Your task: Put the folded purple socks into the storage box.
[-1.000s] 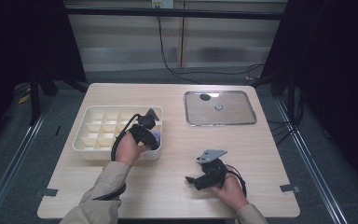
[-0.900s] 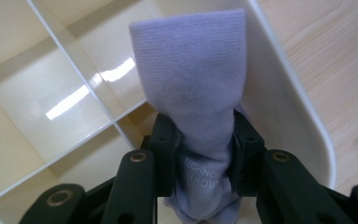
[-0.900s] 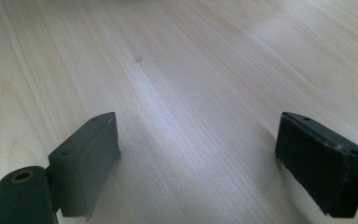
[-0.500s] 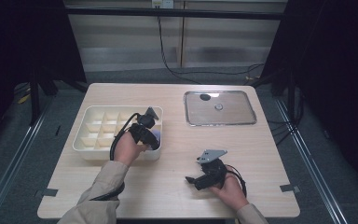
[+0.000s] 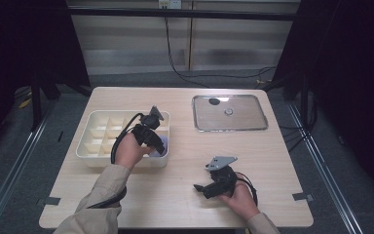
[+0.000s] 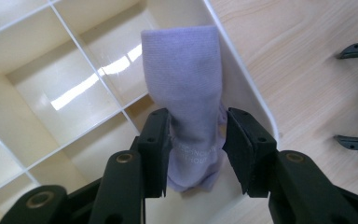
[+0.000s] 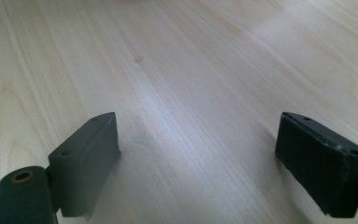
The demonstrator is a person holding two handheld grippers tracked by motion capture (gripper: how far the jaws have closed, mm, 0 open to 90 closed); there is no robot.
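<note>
A rolled lilac cloth [image 6: 186,88] stands on end in the near right corner compartment of the cream divided tray [image 6: 242,79]. In the high view the cloth [image 5: 162,143] shows as a lilac patch by the tray [image 5: 90,148] wall. My left gripper [image 6: 196,126] points down into that compartment. Its jaws have just been opening and now stand open, close on either side of the cloth, with a thin gap at the right pad. My right gripper [image 5: 199,187] rests low over the bare wood near the front edge, open and with nothing between its jaws [image 7: 198,135].
A shiny metal tray [image 5: 248,117] with two small items lies at the back right of the table. The cream tray's other compartments look bare. The right gripper's fingertips [image 6: 356,142] show at the right edge of the left gripper view. Bare wood lies between the two trays.
</note>
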